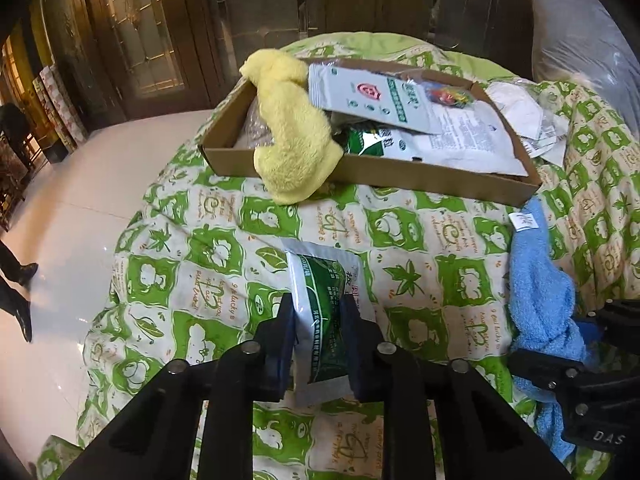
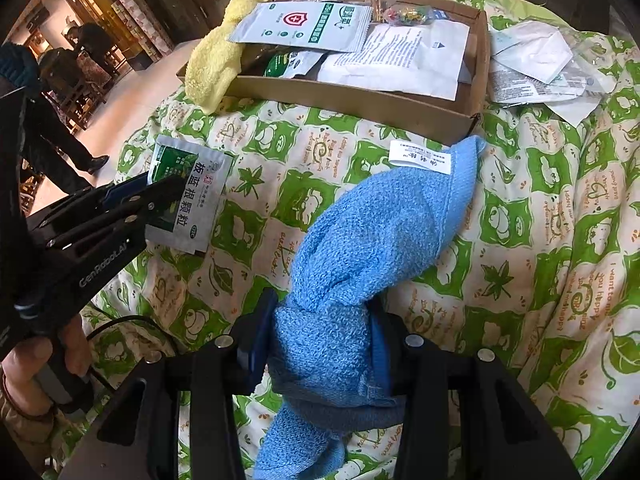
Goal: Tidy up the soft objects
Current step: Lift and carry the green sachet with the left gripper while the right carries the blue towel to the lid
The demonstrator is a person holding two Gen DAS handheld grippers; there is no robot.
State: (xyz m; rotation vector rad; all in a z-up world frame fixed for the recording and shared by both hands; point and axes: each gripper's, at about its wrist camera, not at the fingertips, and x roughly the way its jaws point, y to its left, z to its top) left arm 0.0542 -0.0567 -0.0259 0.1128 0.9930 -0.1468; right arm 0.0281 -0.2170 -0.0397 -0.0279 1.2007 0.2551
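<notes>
My left gripper (image 1: pixel 318 320) is shut on a green and white sachet (image 1: pixel 316 280), which bends between its pads just above the quilt. In the right wrist view the same gripper (image 2: pixel 166 184) clamps the sachet (image 2: pixel 196 208) at the left. My right gripper (image 2: pixel 320 336) is shut on a bunched blue towel (image 2: pixel 380 232) whose far end with a white label rests on the quilt. The towel (image 1: pixel 536 280) and right gripper (image 1: pixel 580 360) show at the right edge of the left wrist view. A yellow towel (image 1: pixel 292 136) (image 2: pixel 212 64) drapes over the near left corner of a cardboard box (image 1: pixel 400 176) (image 2: pixel 360 108).
The box holds several packets, a white sachet (image 1: pixel 360 96) (image 2: pixel 304 24) on top. Loose papers (image 1: pixel 532 120) (image 2: pixel 532 68) lie right of it. A green and white quilt (image 1: pixel 224 248) (image 2: pixel 520 240) covers the surface. The pale floor (image 1: pixel 80 200) with a person's legs (image 1: pixel 16 280) lies left.
</notes>
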